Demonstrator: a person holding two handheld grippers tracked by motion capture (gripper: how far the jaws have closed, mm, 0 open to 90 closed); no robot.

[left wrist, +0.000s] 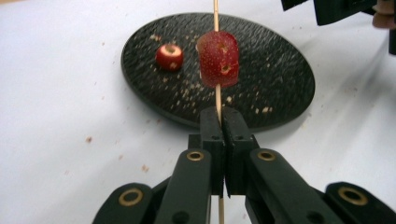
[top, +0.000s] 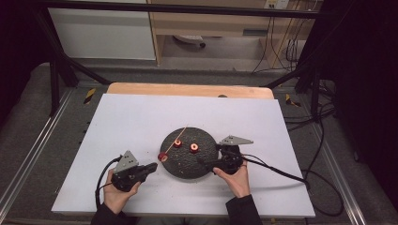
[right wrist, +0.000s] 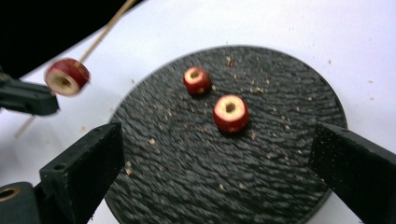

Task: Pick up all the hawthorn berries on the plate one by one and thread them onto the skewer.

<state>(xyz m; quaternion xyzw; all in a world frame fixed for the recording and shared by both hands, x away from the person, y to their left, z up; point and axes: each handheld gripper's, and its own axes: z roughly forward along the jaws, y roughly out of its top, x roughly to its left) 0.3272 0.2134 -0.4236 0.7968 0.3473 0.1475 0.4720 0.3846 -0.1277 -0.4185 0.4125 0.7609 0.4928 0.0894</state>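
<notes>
Left black two-jaw gripper (left wrist: 218, 122), lower left in the high view (top: 151, 168): jaws pressed together on a thin pale wooden skewer (left wrist: 217, 100), clamped near its lower end. Skewer rising up and away from the jaw tips, out over the near edge of a round black textured plate (left wrist: 280, 84). Threaded on that stick just beyond the jaw tips, a red cored fruit slice with a pale cut face (left wrist: 218, 58), clear of the plate surface in the left gripper view; in the high view, seen at the plate's left rim (top: 163, 156).

Right black two-jaw gripper (right wrist: 219, 168), at the plate's right edge in the high view (top: 202, 162): jaws wide apart, nothing between the pads. Held low over the near half of the plate, one jaw to either side of it in the right gripper view.

Ahead of the right jaws, lying on the plate: a larger red cored fruit piece (right wrist: 230, 113), roughly midway between the two jaws, and a smaller red cored fruit piece (right wrist: 196, 80) just beyond it, near but apart. Pale crumbs (right wrist: 261, 84) scattered over the plate around both. Off to the left of the right jaws, the skewered slice (right wrist: 66, 76) and the tip of the left gripper below it.

Under everything, a white tabletop sheet (top: 131, 122), with both hands (top: 237, 180) coming in from the near edge.
</notes>
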